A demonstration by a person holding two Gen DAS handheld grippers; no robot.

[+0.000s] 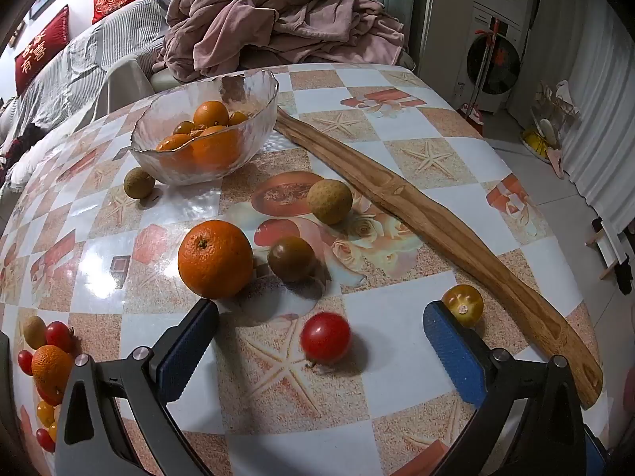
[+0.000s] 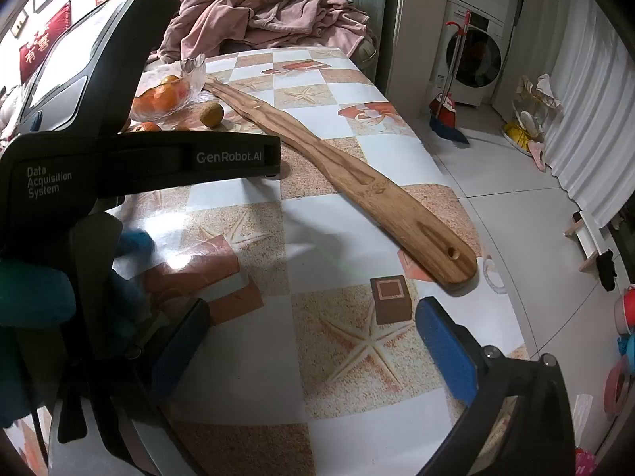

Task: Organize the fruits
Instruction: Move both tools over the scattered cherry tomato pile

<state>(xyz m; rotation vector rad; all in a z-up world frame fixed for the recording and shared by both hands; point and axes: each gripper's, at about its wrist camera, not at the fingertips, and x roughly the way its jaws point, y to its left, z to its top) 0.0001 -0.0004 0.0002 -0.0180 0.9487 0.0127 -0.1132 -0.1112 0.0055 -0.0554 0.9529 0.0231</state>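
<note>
In the left wrist view my left gripper (image 1: 317,341) is open, low over the table, with a red cherry tomato (image 1: 325,338) lying between its fingers, untouched. A large orange (image 1: 215,258), a dark brown-green tomato (image 1: 291,258), a yellow tomato (image 1: 463,304) and two tan longans (image 1: 330,201) (image 1: 139,183) lie beyond. A glass bowl (image 1: 206,135) holds several oranges. In the right wrist view my right gripper (image 2: 313,341) is open and empty over bare tablecloth; the left gripper's body (image 2: 119,158) fills its left side.
A long wooden board (image 1: 436,222) runs diagonally across the table's right side, also in the right wrist view (image 2: 357,182). More fruit is piled at the left edge (image 1: 43,365). A pink blanket heap (image 1: 278,16) lies behind the table. The table's edge drops off at right.
</note>
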